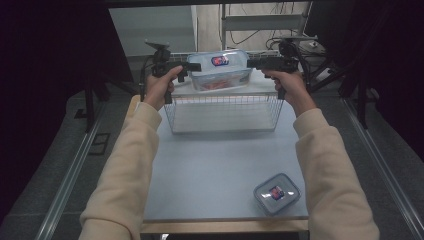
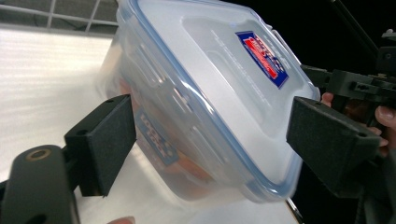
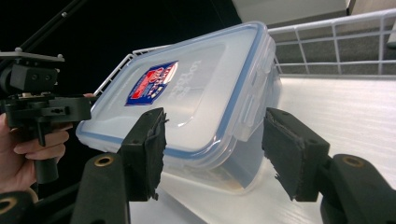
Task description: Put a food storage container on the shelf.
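Jaws spread on my left gripper (image 1: 194, 66) and right gripper (image 1: 251, 62), flanking the large container (image 1: 220, 70) above the far wire basket (image 1: 223, 114).

High view overhead facing forward, gripper views close, opposite sides, sharing lidded container (image 1: 220, 70)

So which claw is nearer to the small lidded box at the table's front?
Right. The right claw is above the wire basket, on the small box's side; the left claw is farther across.
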Tool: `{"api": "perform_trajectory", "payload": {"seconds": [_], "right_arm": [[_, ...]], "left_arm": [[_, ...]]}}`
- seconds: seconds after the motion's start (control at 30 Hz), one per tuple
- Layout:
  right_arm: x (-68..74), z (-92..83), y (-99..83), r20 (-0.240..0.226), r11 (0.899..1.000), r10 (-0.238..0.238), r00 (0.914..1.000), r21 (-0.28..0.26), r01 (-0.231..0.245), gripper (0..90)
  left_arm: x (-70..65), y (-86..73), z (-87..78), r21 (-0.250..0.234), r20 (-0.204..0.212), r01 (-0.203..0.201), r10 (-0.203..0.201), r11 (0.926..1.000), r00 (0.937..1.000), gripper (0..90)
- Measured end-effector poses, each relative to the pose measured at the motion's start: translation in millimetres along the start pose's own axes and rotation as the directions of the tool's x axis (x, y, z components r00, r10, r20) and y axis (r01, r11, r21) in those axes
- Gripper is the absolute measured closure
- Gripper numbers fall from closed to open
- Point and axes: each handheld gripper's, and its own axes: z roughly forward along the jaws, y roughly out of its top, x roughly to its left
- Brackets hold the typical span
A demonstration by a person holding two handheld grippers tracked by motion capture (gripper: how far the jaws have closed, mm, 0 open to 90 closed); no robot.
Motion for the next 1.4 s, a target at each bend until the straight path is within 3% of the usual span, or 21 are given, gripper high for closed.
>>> {"api": "perform_trajectory", "payload": {"seconds": [0.1,0.2,0.27,0.37,0.47,0.57,0.67,0.73,0.9,1.0,1.13,1.4], "right_arm": [[2.4,-5.5,-2.3,-0.001,1.000,-0.006,1.0000,0.000,0.006,38.0],[5.1,-11.0,-5.6,-0.008,1.000,-0.017,0.9998,-0.008,0.017,38.0],[6.9,-13.5,-8.1,-0.007,1.000,-0.025,0.9997,-0.004,0.025,37.9],[8.8,-17.9,-12.7,-0.010,0.999,-0.032,0.9994,-0.002,0.032,37.8],[9.8,-22.8,-17.3,-0.015,0.999,-0.038,0.9992,-0.005,0.038,37.9],[11.4,-26.5,-22.7,-0.023,0.999,-0.048,0.9986,-0.002,0.048,37.8],[12.7,-29.8,-28.8,-0.032,0.999,-0.049,0.9983,-0.001,0.049,37.8],[12.6,-31.5,-32.5,-0.038,0.999,-0.050,0.9981,-0.003,0.050,37.8],[11.6,-34.7,-38.7,-0.046,0.999,-0.046,0.9979,-0.003,0.046,37.5],[12.0,-35.2,-41.8,-0.052,0.999,-0.049,0.9974,0.003,0.049,37.3],[11.6,-34.4,-45.4,-0.056,0.998,-0.053,0.9970,0.010,0.054,37.3],[9.6,-35.1,-48.9,-0.065,0.998,-0.056,0.9963,0.022,0.058,36.6]], "left_arm": [[-7.1,-1.5,-6.4,-0.015,-0.052,-0.016,0.015,0.9998,0.9985,16.2],[-13.9,-4.2,-16.1,-0.030,-0.067,-0.026,0.024,0.9992,0.9975,17.4],[-19.7,-7.7,-24.2,-0.030,-0.097,-0.055,0.052,0.9981,0.9939,18.5],[-28.1,-15.2,-35.1,-0.051,-0.109,-0.075,0.069,0.9959,0.9917,22.4],[-35.0,-25.3,-43.4,-0.054,-0.121,-0.108,0.100,0.9927,0.9875,31.2],[-41.9,-37.3,-47.1,-0.047,-0.129,-0.151,0.144,0.9874,0.9811,45.7],[-47.6,-48.4,-47.8,-0.032,-0.091,-0.190,0.186,0.9813,0.9783,66.6],[-52.6,-56.3,-45.7,-0.011,-0.062,-0.229,0.228,0.9734,0.9718,77.5],[-58.2,-70.1,-28.4,0.058,-0.030,-0.274,0.276,0.9599,0.9606,87.3],[-56.7,-73.6,-13.2,0.085,-0.043,-0.274,0.278,0.9581,0.9597,88.5],[-52.5,-73.3,2.3,0.083,-0.055,-0.257,0.262,0.9628,0.9634,89.5],[-41.2,-61.4,5.8,0.059,-0.104,-0.228,0.233,0.9720,0.9670,90.0]]}}
